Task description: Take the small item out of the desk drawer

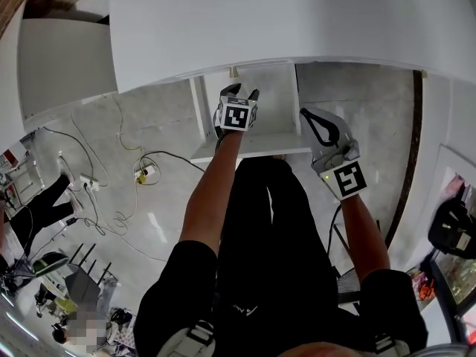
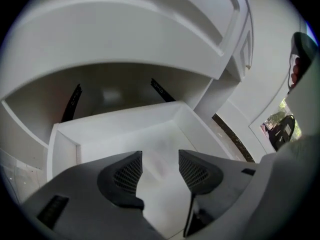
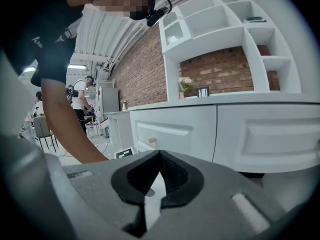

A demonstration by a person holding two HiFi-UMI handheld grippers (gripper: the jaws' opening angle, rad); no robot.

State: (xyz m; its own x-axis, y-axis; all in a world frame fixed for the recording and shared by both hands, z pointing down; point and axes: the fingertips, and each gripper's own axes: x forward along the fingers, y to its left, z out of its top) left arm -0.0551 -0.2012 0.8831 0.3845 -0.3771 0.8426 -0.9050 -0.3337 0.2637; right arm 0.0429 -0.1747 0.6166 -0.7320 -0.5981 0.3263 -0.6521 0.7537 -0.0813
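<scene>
The white desk drawer (image 1: 249, 152) stands pulled out under the desk top's edge. In the left gripper view its white walls (image 2: 120, 120) and bare floor show, and no small item is seen in it. My left gripper (image 1: 242, 91) hangs over the drawer's inside with its jaws open (image 2: 160, 158) and nothing between them. My right gripper (image 1: 306, 114) is held to the right of the drawer, near its right corner. Its jaws (image 3: 159, 155) meet at the tips and hold nothing.
The white desk top (image 1: 260, 21) overhangs the drawer's back part. Cables and a power strip (image 1: 144, 173) lie on the grey floor at the left. A white cabinet (image 3: 240, 134) with drawers and wall shelves (image 3: 225, 24) stands behind the right gripper. Another person (image 3: 80, 99) stands far off.
</scene>
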